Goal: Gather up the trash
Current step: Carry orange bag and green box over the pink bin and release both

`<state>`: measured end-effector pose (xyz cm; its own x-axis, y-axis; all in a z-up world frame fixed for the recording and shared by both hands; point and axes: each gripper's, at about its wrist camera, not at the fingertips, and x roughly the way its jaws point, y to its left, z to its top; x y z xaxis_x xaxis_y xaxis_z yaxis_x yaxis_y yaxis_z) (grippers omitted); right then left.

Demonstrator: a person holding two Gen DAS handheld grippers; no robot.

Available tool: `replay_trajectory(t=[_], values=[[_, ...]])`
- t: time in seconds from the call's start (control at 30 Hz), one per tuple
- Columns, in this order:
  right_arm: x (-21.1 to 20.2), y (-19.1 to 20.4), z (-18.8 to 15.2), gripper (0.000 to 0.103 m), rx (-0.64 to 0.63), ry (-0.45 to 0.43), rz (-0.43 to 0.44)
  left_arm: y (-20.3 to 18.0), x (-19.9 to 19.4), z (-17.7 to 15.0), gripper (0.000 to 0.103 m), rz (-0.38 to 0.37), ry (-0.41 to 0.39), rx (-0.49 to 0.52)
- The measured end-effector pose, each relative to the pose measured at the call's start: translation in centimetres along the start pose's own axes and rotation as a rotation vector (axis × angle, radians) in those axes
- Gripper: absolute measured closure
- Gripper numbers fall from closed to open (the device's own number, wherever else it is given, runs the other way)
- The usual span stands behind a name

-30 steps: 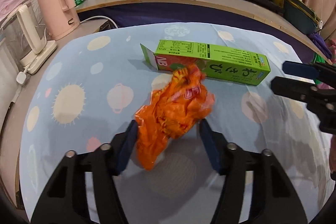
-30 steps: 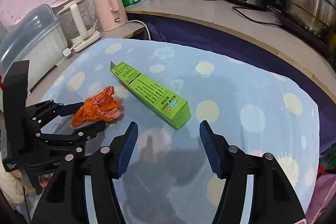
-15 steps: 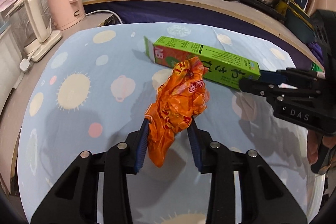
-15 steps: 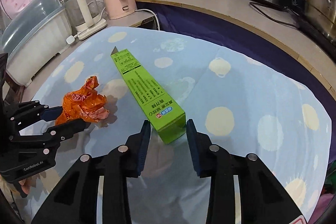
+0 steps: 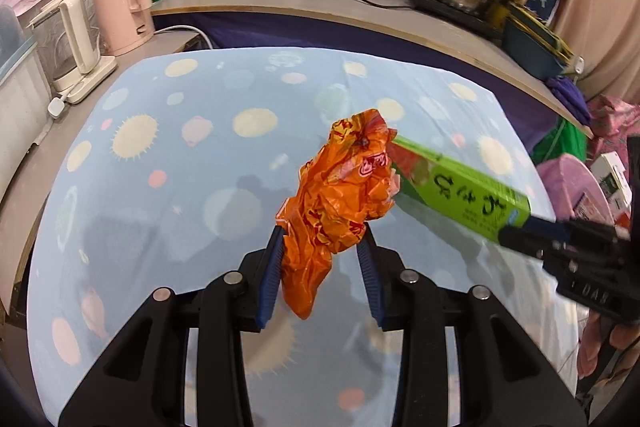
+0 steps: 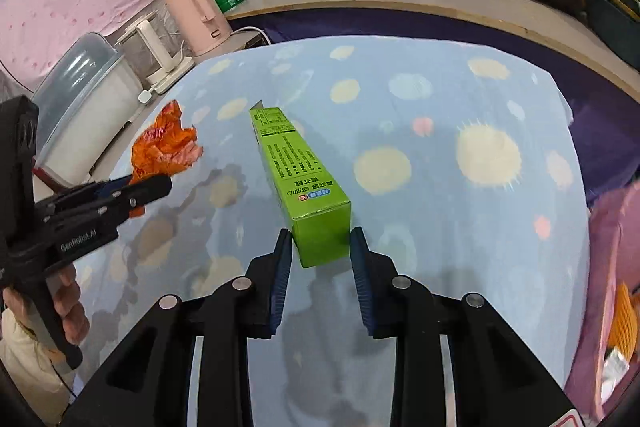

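Left hand-held gripper (image 5: 322, 267): its jaws have just been closing, and the pads now pinch the lower part of the crumpled orange wrapper (image 5: 340, 195); the wrapper hangs clear above the surface (image 5: 160, 187), most of its bulk loose above the pads.
Right hand-held gripper (image 6: 318, 259): its jaws have just been closing too, and they now clamp the near end of the green box (image 6: 300, 179); the long body sticks out forward, unsupported, over the spotted cloth.
Where the trash is: both pieces are off the surface, one in each gripper; in the left view the far end of the box sits right beside the wrapper, and touching cannot be ruled out.
Risk, wrapper: thin slippery film held by a small fold; a quick swing could let it slide out of the pads.
Risk, box: held only at one end; its length gives leverage, so it may pivot or droop in the grip; an empty carton may also crush.
Risk, collision: the two loads are close; a bump could knock either free.
Drop point: no bin clearly identifiable; pink shapes at the right edge are too blurred to name.
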<state>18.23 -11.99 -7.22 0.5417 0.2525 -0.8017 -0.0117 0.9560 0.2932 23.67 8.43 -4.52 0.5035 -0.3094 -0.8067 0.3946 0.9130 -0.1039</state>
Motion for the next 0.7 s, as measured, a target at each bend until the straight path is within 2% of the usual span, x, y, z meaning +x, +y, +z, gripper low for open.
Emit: replay_trajectory(t=[0.1, 0.2, 0.43, 0.5, 0.53, 0.57, 0.7], values=[[-1.5, -0.8, -4.0, 0.075, 0.027, 0.020, -0.004, -1.8, -0.7, -1.7, 0.068, -0.010, 0.009, 0.024], [-2.1, -0.6, -6.3, 0.074, 0.010, 0.026, -0.019, -3.3, -1.1, -3.1, 0.068, -0.020, 0.021, 0.041], [-1.9, 0.1, -5.7, 0.055, -0.059, -0.032, -0.037, -4.9, -1.7, -4.5, 0.068, -0.024, 0.038, 0.042], [-1.2, 0.1, -5.3, 0.055, -0.072, -0.015, -0.049, -5.1, -1.9, -4.7, 0.068, -0.014, 0.040, 0.043], [-0.9, 0.0, -5.3, 0.065, -0.070, -0.001, -0.044, -5.1, -2.0, -4.7, 0.068, -0.010, 0.039, 0.042], [-0.8, -0.1, -5.4, 0.067, -0.064, 0.004, -0.041, -5.1, -2.2, -4.7, 0.068, -0.007, 0.037, 0.042], [-2.5, -0.4, -6.1, 0.069, -0.050, -0.022, -0.051, -5.6, -2.9, -4.4, 0.068, 0.000, 0.037, 0.065]])
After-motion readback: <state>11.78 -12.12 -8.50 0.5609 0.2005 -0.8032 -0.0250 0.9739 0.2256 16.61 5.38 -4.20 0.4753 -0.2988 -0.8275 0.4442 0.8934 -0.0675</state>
